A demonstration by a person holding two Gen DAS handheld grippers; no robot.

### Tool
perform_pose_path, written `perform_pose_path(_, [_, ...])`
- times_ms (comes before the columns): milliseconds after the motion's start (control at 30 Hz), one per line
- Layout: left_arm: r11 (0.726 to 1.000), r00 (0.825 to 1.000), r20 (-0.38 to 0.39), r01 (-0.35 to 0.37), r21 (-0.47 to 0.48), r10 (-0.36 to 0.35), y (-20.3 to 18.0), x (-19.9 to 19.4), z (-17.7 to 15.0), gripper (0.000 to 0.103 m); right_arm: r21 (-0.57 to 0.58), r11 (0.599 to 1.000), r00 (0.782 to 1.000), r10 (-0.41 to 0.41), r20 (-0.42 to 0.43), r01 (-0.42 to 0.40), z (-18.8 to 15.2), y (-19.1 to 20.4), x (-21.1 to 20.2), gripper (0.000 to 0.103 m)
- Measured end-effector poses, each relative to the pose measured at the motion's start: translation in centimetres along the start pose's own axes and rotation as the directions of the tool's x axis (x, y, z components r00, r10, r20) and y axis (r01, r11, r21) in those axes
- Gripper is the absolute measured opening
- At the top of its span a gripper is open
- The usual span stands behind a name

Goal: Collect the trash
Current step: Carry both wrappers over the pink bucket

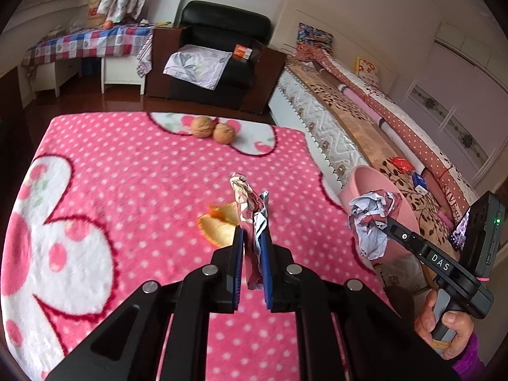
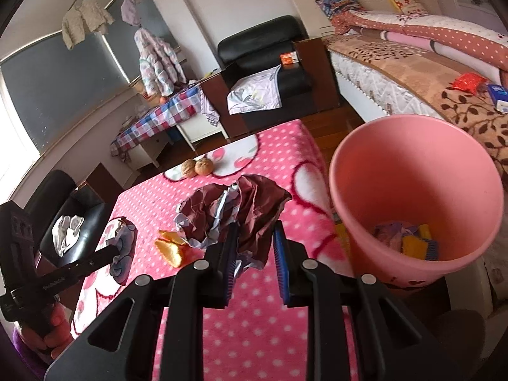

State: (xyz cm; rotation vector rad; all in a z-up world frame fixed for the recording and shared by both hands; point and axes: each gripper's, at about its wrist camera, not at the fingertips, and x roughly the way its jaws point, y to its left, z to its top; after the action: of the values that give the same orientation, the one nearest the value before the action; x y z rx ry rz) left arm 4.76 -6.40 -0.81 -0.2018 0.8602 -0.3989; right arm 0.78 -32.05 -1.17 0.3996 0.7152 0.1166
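Fleecy polka-dot blanket | left gripper pinches crinkled foil wrapper | right gripper pinches crumpled maroon wrapper

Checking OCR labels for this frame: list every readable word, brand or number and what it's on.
"DAS": white letters on the right gripper's black arm, left wrist view.
"SIVE", cut off at the start: on the bed cover's edge.
Embossed lettering on the left gripper's arm: too blurred to read.
Print on the orange box on the armchair and the blue box on the bed: too small to read.
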Motion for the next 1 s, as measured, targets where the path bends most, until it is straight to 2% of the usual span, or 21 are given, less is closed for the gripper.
perform_pose_path(400, [0.996,1.000,-0.023,0.022,0.082,-0.020,-3.9,2.4,1.2,0.010,0.071,0.997,0.999,-0.032,0.030,0.030,0.5,-3.3,-0.8,0.022])
perform_pose_path(667, [0.989,0.998,-0.049,0.045,0.143,-0.039,-7.6,4.9,2.2,0.010,0.090,0.991,0.994,-0.100,0.049,0.095,0.9,-5.1,-1.4,0.022])
perform_pose_path(800, [0.981,0.997,-0.060,0.066,0.181,-0.056,-10.2,6.1,2.6,0.010,0.085,0.984,0.984,-0.162,0.069,0.156,1.3,-6.0,-1.9,0.022])
perform_pose_path(1000, [0.968,0.994,-0.080,0.089,0.234,-0.072,-13.5,8.3,2.9,0.010,0.045,0.956,0.948,-0.295,0.119,0.291,1.8,-7.1,-2.8,0.023])
